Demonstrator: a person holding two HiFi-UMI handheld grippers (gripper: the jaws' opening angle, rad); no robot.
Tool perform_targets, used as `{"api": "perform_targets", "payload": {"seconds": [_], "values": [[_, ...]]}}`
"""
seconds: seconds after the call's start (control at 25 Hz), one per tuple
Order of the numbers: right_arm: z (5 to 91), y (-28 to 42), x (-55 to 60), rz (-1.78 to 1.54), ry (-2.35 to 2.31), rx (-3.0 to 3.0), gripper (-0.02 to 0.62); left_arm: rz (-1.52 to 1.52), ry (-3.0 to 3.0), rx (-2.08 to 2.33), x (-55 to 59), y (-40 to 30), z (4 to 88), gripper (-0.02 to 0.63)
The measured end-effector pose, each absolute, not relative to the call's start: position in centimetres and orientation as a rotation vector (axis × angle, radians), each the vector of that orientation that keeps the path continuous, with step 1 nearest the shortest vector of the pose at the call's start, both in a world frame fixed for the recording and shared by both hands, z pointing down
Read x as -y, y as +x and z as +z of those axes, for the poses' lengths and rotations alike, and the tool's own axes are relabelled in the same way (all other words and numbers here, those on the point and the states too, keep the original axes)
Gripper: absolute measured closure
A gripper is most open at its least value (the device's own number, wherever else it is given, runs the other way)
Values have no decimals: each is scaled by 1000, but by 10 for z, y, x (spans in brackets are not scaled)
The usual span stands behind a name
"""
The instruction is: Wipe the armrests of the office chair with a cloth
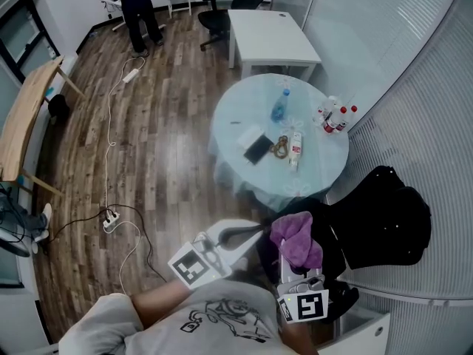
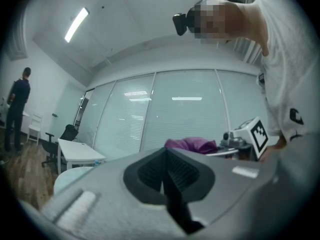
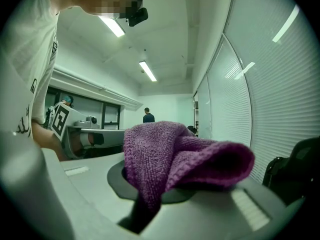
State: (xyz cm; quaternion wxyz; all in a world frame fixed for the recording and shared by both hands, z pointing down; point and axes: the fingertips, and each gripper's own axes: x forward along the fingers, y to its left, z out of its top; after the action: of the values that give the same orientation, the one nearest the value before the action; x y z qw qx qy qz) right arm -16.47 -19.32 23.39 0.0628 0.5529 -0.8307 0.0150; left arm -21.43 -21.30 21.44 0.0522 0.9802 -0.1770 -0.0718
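We are holding the left gripper [image 1: 247, 233] just left of the chair [image 1: 384, 224], its jaws pressed together on nothing. Nearer the chair, the right gripper [image 1: 298, 271] is pinching the purple cloth [image 1: 294, 237] by a fold. Soft, light and floppy, it is draping over the jaws, so we are judging a bunched grip best. The chair's armrests are proving hard to make out.

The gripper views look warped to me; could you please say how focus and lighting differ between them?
Left gripper view: fisheye with dark corners, the near left claw soft, the ceiling light blown out. Right gripper view: greenish cast, purple cloth crisp, blinds bowed.
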Motion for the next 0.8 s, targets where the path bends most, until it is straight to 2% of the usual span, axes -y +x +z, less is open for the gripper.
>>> {"api": "perform_targets", "payload": {"seconds": [0.48,0.8], "values": [[237,-149,192,59,1613,2511,558,-185,2954,578,211,-201,221,606],[273,-134,199,132,1579,2479,558,-117,2911,558,221,-183,260,605]]}}
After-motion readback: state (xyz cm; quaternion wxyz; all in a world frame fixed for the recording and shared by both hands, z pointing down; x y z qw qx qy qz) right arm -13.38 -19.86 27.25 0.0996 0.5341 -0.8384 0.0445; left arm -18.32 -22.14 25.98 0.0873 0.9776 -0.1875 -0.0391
